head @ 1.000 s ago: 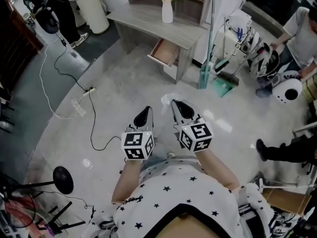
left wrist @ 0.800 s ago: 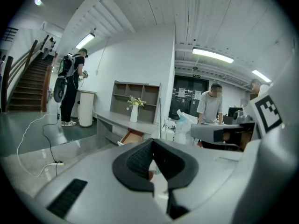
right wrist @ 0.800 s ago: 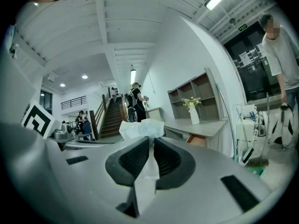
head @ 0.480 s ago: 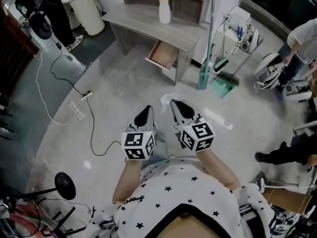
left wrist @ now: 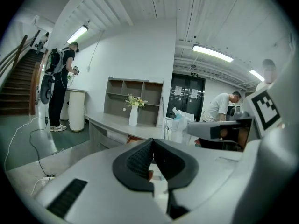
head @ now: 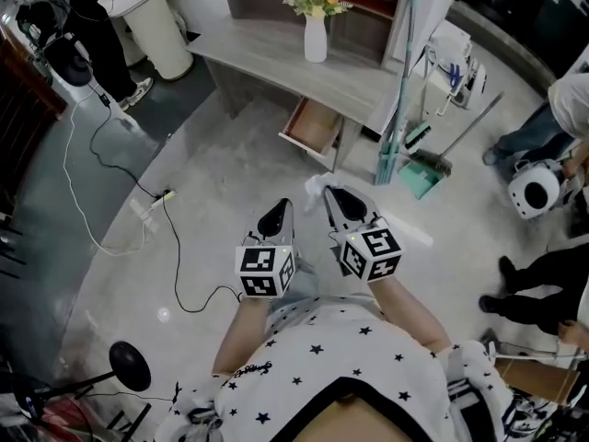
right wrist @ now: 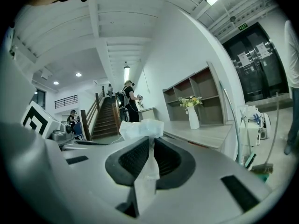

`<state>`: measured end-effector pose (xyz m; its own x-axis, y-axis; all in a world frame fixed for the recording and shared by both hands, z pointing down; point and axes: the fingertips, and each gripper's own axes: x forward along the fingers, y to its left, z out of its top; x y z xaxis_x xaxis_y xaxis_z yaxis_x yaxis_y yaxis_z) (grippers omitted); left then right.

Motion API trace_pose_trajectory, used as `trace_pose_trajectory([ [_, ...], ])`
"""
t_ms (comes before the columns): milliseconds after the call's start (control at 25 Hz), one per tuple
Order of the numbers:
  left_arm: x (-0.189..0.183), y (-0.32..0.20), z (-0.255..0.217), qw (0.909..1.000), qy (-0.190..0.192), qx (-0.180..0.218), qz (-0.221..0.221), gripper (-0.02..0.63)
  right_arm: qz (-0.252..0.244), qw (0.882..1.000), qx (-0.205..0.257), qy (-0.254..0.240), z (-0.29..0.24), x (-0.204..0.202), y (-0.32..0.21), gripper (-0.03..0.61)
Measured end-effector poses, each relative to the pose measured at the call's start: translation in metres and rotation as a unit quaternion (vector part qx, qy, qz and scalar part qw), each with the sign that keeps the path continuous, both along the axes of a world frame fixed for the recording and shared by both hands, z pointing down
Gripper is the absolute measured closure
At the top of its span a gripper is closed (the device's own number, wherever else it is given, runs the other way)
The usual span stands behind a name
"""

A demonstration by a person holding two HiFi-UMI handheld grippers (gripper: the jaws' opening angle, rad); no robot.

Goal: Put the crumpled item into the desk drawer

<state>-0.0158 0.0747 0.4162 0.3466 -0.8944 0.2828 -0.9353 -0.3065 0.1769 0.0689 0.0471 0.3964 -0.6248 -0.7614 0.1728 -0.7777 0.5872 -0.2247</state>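
Open floor [head: 221,173] runs from me to the desk [head: 276,58], with nothing lying in the straight line ahead. The drawer [head: 313,127] stands pulled out under the desk's front edge, its mouth facing up. Just right of it a teal-handled broom [head: 398,90] leans, and a dustpan [head: 423,178] sits at its foot. On the left, a cable [head: 175,247] and a power strip [head: 145,212] lie well clear of the drawer.

Both forearms are held out level and side by side, jaws pointing toward the desk. My right gripper [head: 339,203] is slightly ahead, its jaws pinched narrowly on the crumpled item [right wrist: 140,127]. The white wad bulges past the tips and a tail hangs down behind them. It is in the air, short of the drawer. My left gripper [head: 276,217] has its jaws pressed together with nothing between them.
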Motion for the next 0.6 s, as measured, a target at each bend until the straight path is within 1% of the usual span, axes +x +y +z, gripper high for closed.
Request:
trace_pose_trajectory([
  [200,-0.031,-0.051,-0.003,0.9997,-0.018,0.001,0.015,0.601,0.010,1.000,-0.003,0.004,-0.003,-0.030,-0.053,0.552],
  [400,-0.061,-0.103,-0.004,0.9995,-0.016,-0.001,0.028,0.601,0.020,1.000,-0.007,0.010,-0.003,-0.061,-0.101,0.552],
  [600,-0.083,-0.151,-0.001,0.9990,-0.014,-0.001,0.042,0.601,0.037,0.999,-0.009,0.015,0.002,-0.078,-0.147,0.552],
])
